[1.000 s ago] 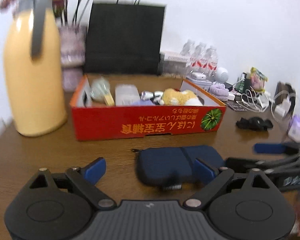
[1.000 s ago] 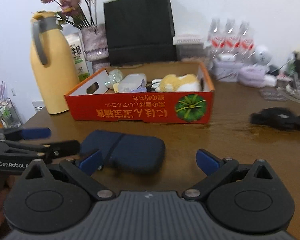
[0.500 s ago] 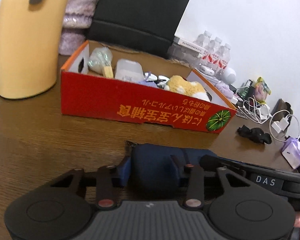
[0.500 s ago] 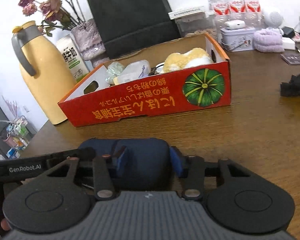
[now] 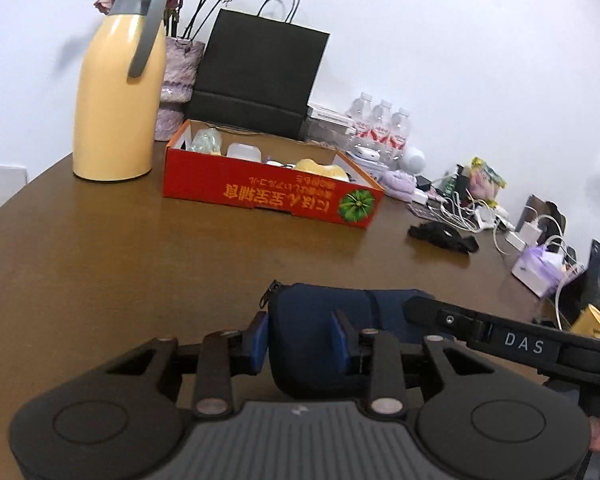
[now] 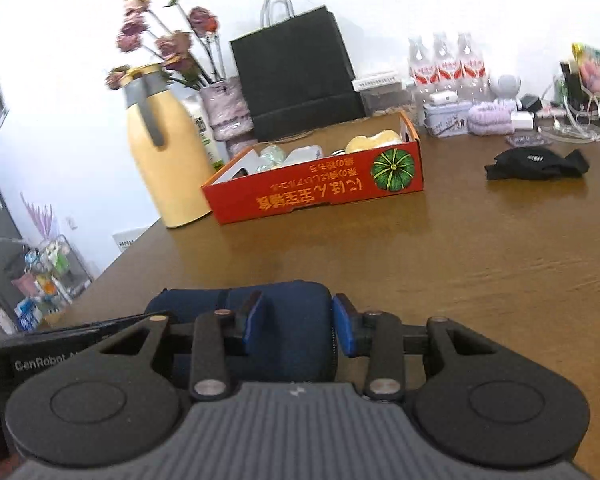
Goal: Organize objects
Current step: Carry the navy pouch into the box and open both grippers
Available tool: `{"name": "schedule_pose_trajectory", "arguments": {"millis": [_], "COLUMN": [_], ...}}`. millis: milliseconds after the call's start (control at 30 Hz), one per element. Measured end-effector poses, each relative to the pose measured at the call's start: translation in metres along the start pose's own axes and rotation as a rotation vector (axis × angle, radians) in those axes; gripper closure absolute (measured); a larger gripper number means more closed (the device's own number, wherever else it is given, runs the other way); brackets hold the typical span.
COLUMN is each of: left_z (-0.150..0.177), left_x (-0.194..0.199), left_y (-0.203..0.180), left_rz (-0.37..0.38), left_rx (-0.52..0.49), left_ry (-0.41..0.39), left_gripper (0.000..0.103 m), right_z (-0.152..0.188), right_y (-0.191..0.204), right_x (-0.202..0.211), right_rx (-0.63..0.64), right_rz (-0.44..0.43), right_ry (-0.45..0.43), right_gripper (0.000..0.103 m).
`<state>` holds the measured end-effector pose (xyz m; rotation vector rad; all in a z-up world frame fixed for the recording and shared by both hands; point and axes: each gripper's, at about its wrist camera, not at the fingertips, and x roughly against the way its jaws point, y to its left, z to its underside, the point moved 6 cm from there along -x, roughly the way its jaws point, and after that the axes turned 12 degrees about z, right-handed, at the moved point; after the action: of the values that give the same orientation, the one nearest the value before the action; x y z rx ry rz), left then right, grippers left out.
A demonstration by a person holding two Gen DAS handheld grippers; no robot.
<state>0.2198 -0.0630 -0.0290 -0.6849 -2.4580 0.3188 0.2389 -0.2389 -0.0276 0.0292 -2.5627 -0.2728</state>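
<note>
Wooden table, now both claws newly clamped on navy pouch, red box farther.

Left gripper, right gripper: both clamped.

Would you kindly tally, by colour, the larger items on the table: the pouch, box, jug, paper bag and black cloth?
Navy: 1, the pouch
Red: 1, the box
Yellow: 1, the jug
Black: 2, the paper bag and the cloth
Total: 5
</note>
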Motion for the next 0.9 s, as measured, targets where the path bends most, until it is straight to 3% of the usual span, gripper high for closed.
{"name": "schedule_pose_trajectory", "arguments": {"millis": [200,400,567,700,767,900], "left_z": [0.004,-0.013,-0.071,-0.139,-0.173,-0.217], "left_x": [0.012,0.001,-0.018,-0.046,-0.072,-0.139], "left_y": [-0.012,-0.004,0.019,0.043,0.061,0.098], "left_rz": [0.000,0.007,0.021,0.010,-0.016,-0.084], "left_rx": [-0.019,-0.030,-0.052,-0.097,-0.090,-0.106], "left_ry": [-0.014,-0.031,-0.093,-0.126,-0.109,-0.076], "left_gripper": [0.072,0.072,0.072,0.072,0.072,0.072], "right_z": [0.002,-0.012,-0.068,-0.132,-0.164,-0.201], "right_y": [-0.004,-0.004,0.011,0.030,0.040,0.045], "right_x": [0.016,0.000,-0.031,-0.076,-0.108,-0.191], "right_rx": [-0.004,-0.007,0.034,0.076,0.096,0.011], "right_rz": [-0.006,-0.018,-0.039,-0.057,-0.068,-0.079], "right_ry": [-0.022,-0.034,-0.115,-0.152,-0.138,-0.059], "right_gripper": [0.065,0.065,0.065,0.065,0.065,0.063]}}
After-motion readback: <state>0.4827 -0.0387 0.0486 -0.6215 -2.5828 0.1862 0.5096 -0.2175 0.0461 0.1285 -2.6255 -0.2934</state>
